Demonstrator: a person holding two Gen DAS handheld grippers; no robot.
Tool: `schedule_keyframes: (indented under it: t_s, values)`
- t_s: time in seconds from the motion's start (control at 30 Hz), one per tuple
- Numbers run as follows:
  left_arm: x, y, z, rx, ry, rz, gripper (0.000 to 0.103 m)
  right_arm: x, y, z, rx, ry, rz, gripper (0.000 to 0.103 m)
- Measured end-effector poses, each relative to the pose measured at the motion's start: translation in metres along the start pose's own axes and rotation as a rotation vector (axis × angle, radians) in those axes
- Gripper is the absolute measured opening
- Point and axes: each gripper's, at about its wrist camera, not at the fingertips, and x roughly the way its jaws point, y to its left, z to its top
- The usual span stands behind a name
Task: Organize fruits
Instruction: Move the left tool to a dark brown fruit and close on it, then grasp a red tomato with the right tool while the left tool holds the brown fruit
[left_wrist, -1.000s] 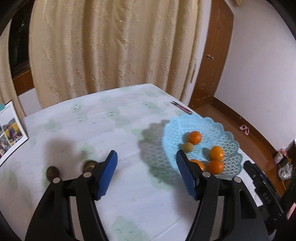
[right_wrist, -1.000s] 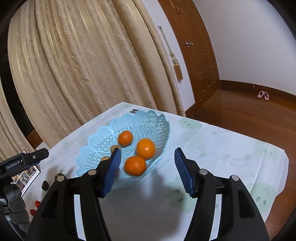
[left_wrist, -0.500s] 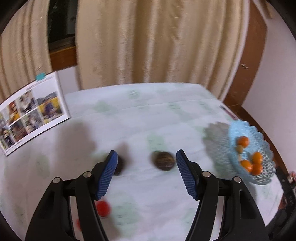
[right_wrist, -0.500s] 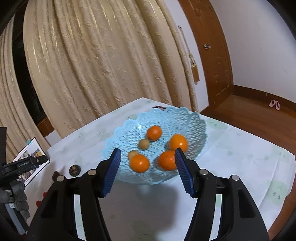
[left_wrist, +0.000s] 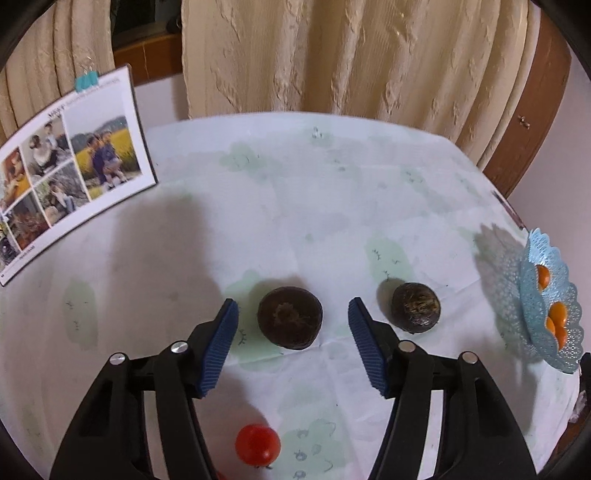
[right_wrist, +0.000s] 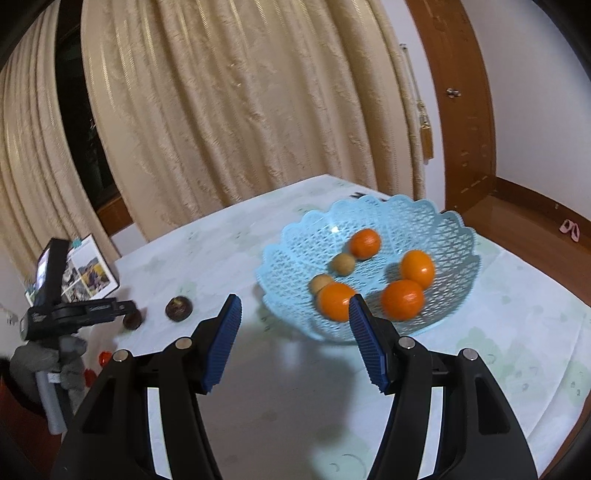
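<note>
cream curtains hang behind the table (left_wrist: 314, 206) with its pale green-print cloth; the left hand-held gripper (left_wrist: 291, 321) hovers with fingers apart, a dark brown fruit (left_wrist: 290, 317) lying between its tips, untouched; a second dark fruit (left_wrist: 415, 307) sits just outside its right finger; a red fruit (left_wrist: 258, 444) lies below; the right hand-held gripper (right_wrist: 293, 314) is spread too, facing the blue basket (right_wrist: 454, 236) of oranges (right_wrist: 402, 299).
</note>
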Motion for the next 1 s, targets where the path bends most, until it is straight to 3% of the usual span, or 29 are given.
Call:
schedule_keyframes:
  t_s: [0.3, 0.43, 0.6, 1.0]
  values:
    - [0.021, -0.003, 0.0, 0.003, 0.045, 0.008, 0.052, 0.011, 0.018, -0.007, -0.045, 0.046, 0.036, 0.062]
    - [0.024, -0.002, -0.001, 0.0, 0.039, 0.021, 0.041, 0.015, 0.027, -0.011, -0.066, 0.065, 0.052, 0.062]
    - [0.017, 0.003, -0.001, -0.01, 0.031, -0.007, 0.041, 0.019, 0.037, -0.014, -0.089, 0.087, 0.073, 0.062]
    - [-0.06, 0.028, 0.023, -0.054, -0.176, 0.051, 0.041, 0.041, 0.09, -0.017, -0.169, 0.215, 0.228, 0.062]
